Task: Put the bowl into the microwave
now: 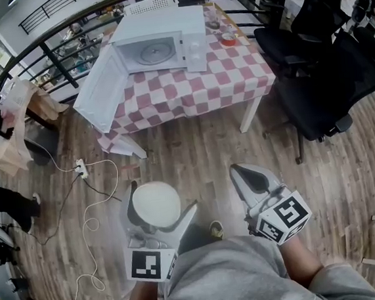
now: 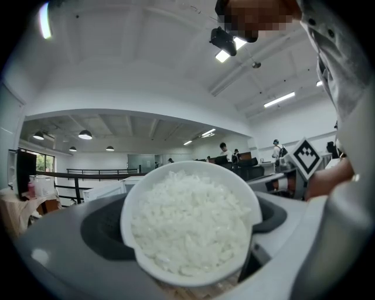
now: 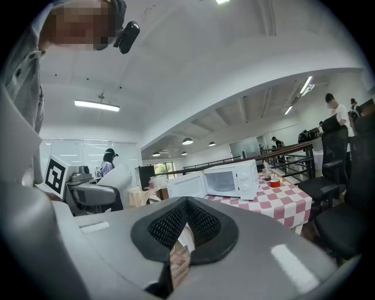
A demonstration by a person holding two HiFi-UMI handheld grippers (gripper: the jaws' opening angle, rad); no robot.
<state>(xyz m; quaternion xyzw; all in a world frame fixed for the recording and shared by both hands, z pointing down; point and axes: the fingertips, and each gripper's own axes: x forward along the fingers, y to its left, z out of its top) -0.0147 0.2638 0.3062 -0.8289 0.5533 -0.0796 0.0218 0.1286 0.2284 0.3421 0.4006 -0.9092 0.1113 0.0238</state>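
Note:
A white bowl (image 1: 156, 204) full of rice (image 2: 187, 225) is clamped between the jaws of my left gripper (image 1: 164, 197), held low over the wooden floor in front of the person. My right gripper (image 1: 239, 171) hangs beside it on the right, jaws shut together with nothing in them (image 3: 186, 205). The white microwave (image 1: 161, 46) stands on the far table with the red-and-white checkered cloth (image 1: 233, 75). Its door (image 1: 101, 88) is swung open to the left and the glass turntable shows inside. In the right gripper view the microwave (image 3: 225, 180) appears ahead, well beyond both grippers.
Black office chairs (image 1: 326, 80) stand right of the table. A power strip with a white cable (image 1: 80, 168) lies on the floor at left. On the table by the microwave is a red-lidded container (image 1: 228, 38). A black railing (image 1: 64, 32) runs behind.

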